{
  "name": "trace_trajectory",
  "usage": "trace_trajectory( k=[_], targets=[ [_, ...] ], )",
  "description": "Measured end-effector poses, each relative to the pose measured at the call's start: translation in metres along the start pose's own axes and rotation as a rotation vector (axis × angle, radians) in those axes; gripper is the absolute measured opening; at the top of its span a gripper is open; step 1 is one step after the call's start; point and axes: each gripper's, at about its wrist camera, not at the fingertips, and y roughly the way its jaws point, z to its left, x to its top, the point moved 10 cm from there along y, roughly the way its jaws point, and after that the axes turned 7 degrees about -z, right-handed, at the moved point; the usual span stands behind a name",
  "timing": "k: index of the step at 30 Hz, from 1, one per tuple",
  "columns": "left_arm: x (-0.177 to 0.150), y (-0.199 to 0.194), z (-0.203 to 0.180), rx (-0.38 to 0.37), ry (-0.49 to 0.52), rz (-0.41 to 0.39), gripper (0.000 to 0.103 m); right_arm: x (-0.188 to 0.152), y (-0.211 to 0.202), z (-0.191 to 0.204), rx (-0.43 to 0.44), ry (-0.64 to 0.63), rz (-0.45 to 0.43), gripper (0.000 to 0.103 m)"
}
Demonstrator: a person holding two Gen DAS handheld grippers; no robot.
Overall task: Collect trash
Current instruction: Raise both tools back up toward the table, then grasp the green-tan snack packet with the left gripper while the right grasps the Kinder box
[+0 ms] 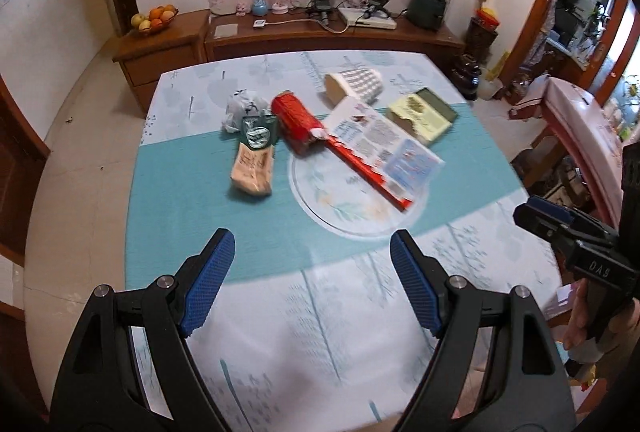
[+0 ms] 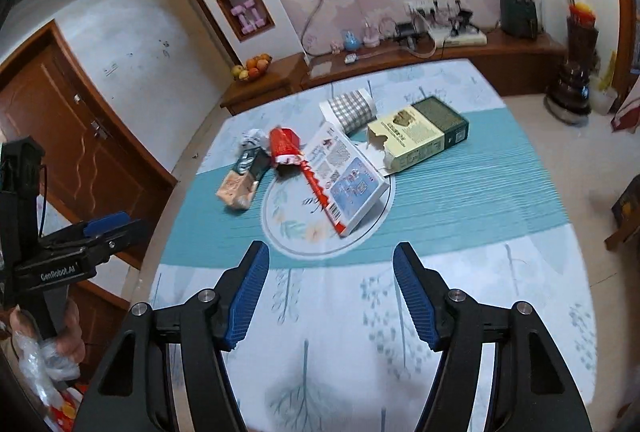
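Trash lies across the middle of the table (image 1: 248,232): a flat white and red box (image 1: 380,148) (image 2: 344,176), a red wrapper (image 1: 296,120) (image 2: 285,146), a torn cream and green box (image 1: 424,114) (image 2: 416,136), a checked packet (image 1: 356,84) (image 2: 352,106), a peach packet (image 1: 253,168) (image 2: 236,192), a green pouch (image 1: 259,130) (image 2: 250,160) and crumpled paper (image 1: 244,106) (image 2: 253,136). My left gripper (image 1: 312,248) is open and empty above the near table. My right gripper (image 2: 331,260) is open and empty, short of the flat box.
The right gripper shows at the right edge of the left wrist view (image 1: 576,240). The left gripper shows at the left edge of the right wrist view (image 2: 80,252), with a plastic bag (image 2: 44,364) under the hand. A wooden cabinet (image 1: 320,40) stands behind the table.
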Motion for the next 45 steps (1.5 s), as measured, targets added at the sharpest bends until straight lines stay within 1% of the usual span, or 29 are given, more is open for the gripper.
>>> trace_trajectory(
  k=[4,6,8,12,16,23,25,26,28,29,32,33,34,35,36,37,39,41,45],
  targets=[
    [0.008,0.049,0.019,0.021,-0.034,0.033,0.078,0.001,0.052,-0.021,-0.021,0.031,0.045,0.066],
    [0.009,0.078,0.030,0.025,-0.057,0.070,0.078,0.001,0.080,-0.032,-0.035,0.044,0.071,0.066],
    [0.008,0.105,0.040,0.033,-0.078,0.099,0.078,0.000,0.102,-0.040,-0.044,0.059,0.085,0.066],
    [0.008,0.143,0.057,0.065,-0.104,0.125,0.078,0.001,0.139,-0.051,-0.043,0.098,0.102,0.066],
    [0.012,0.174,0.068,0.075,-0.118,0.140,0.078,0.002,0.163,-0.055,-0.048,0.104,0.115,0.066],
    [0.016,0.210,0.076,0.081,-0.134,0.173,0.078,-0.004,0.195,-0.046,-0.030,0.088,0.125,0.064],
    [0.014,0.219,0.079,0.096,-0.141,0.176,0.078,-0.005,0.202,-0.043,-0.023,0.087,0.124,0.061],
    [0.013,0.223,0.082,0.110,-0.147,0.177,0.078,-0.004,0.203,-0.041,-0.023,0.079,0.108,0.060],
    [0.009,0.231,0.085,0.111,-0.162,0.187,0.078,-0.005,0.203,-0.037,-0.019,0.066,0.099,0.056],
    [0.007,0.235,0.086,0.109,-0.168,0.194,0.078,-0.005,0.204,-0.035,-0.013,0.061,0.097,0.049],
    [0.004,0.241,0.092,0.137,-0.169,0.191,0.076,-0.007,0.206,-0.030,0.014,0.067,0.090,0.043],
    [0.005,0.243,0.093,0.142,-0.171,0.187,0.074,-0.007,0.206,-0.028,0.024,0.067,0.083,0.040],
    [0.005,0.244,0.094,0.142,-0.175,0.182,0.065,-0.007,0.205,-0.027,0.033,0.066,0.081,0.038],
    [0.005,0.245,0.094,0.136,-0.183,0.180,0.054,-0.007,0.204,-0.025,0.043,0.064,0.076,0.035],
    [0.005,0.246,0.093,0.130,-0.190,0.181,0.049,-0.007,0.202,-0.023,0.049,0.060,0.072,0.032],
    [0.005,0.246,0.093,0.129,-0.192,0.177,0.049,-0.007,0.199,-0.022,0.053,0.055,0.068,0.030],
    [0.008,0.242,0.092,0.131,-0.190,0.159,0.047,-0.007,0.194,-0.014,0.071,0.031,0.057,0.019],
    [0.008,0.236,0.091,0.133,-0.198,0.141,0.046,-0.008,0.188,-0.005,0.083,0.001,0.049,0.011],
    [0.002,0.220,0.083,0.128,-0.198,0.137,0.046,-0.013,0.174,0.007,0.075,-0.044,0.033,0.011]
  ],
)
